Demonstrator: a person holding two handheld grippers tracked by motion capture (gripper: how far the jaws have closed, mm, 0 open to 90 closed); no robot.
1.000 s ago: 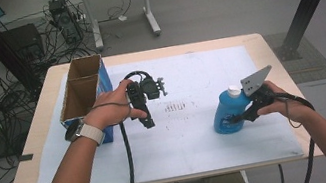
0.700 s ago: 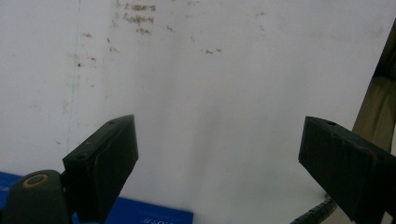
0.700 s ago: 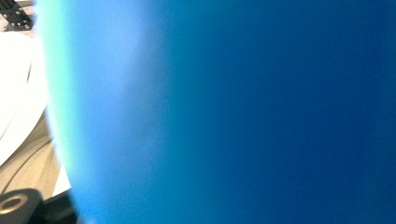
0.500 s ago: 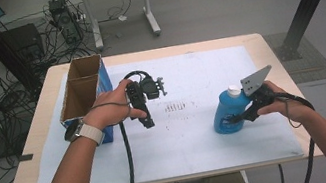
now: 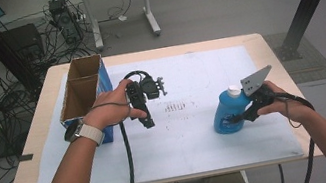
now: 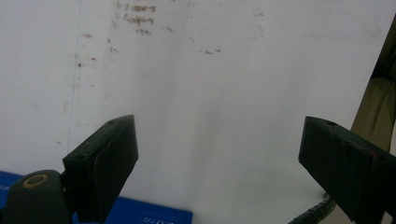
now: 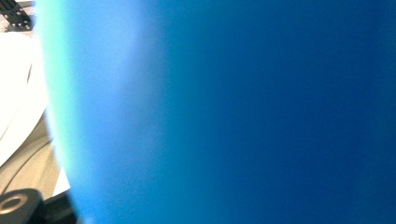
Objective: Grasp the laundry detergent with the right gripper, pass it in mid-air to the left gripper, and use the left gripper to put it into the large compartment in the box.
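High view: bottle (image 5: 228,113), blue with a white cap, upright at right of centre on the white sheet (image 5: 199,136), same spot as a second ago. No change across the three frames, so likely a settled grip, lift not yet begun. Right gripper (image 5: 237,119) clamped on the bottle's side, reaching in from the right, grey plate tilted above the cap; right hand (image 5: 280,104) low over the sheet, forearm entering from the lower right corner. Right gripper view: blurred blue bottle wall (image 7: 233,112) pressed close to the lens. Left gripper (image 5: 147,121) at centre left, pointing down toward the sheet, jaws wide apart and empty in the left gripper view. Left hand (image 5: 109,112) just right of the open box (image 5: 81,93), upper left.
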